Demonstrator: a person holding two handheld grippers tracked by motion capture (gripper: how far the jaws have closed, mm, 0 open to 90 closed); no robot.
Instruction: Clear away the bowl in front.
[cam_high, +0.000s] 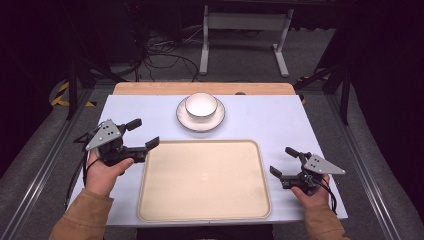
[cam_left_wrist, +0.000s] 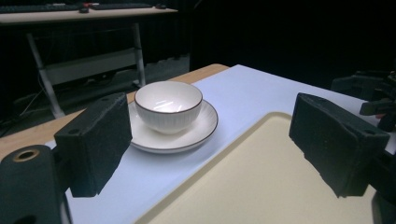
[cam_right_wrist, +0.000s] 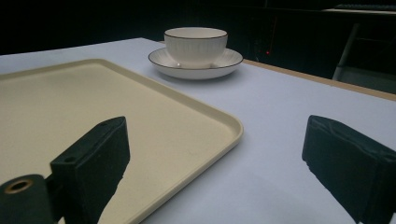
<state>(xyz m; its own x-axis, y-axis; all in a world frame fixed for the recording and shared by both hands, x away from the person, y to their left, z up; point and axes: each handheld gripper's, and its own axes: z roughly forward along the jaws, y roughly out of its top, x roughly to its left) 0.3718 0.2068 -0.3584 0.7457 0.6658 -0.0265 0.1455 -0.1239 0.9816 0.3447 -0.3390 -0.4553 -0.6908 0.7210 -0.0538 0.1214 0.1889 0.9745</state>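
Observation:
A white bowl (cam_high: 201, 106) with a dark rim stands on a white saucer (cam_high: 192, 123) at the far middle of the table. A cream tray (cam_high: 160, 200) lies bare at the near middle. My left gripper (cam_high: 144, 133) hovers open at the tray's far left corner, nothing between its jaws; its own view has the bowl (cam_left_wrist: 168, 105) and saucer (cam_left_wrist: 196, 133) ahead of the left gripper (cam_left_wrist: 212, 140). My right gripper (cam_high: 282, 161) is open just right of the tray. In its view the right gripper (cam_right_wrist: 215, 163) frames the tray's corner (cam_right_wrist: 229, 126), with the bowl (cam_right_wrist: 196, 44) beyond.
The table top (cam_high: 270, 120) is pale blue-white with a wooden strip (cam_high: 150, 88) along its far edge. Beyond it are a dark floor with cables (cam_high: 165, 55) and a grey metal stand (cam_high: 245, 30). Bare table lies on both sides of the saucer.

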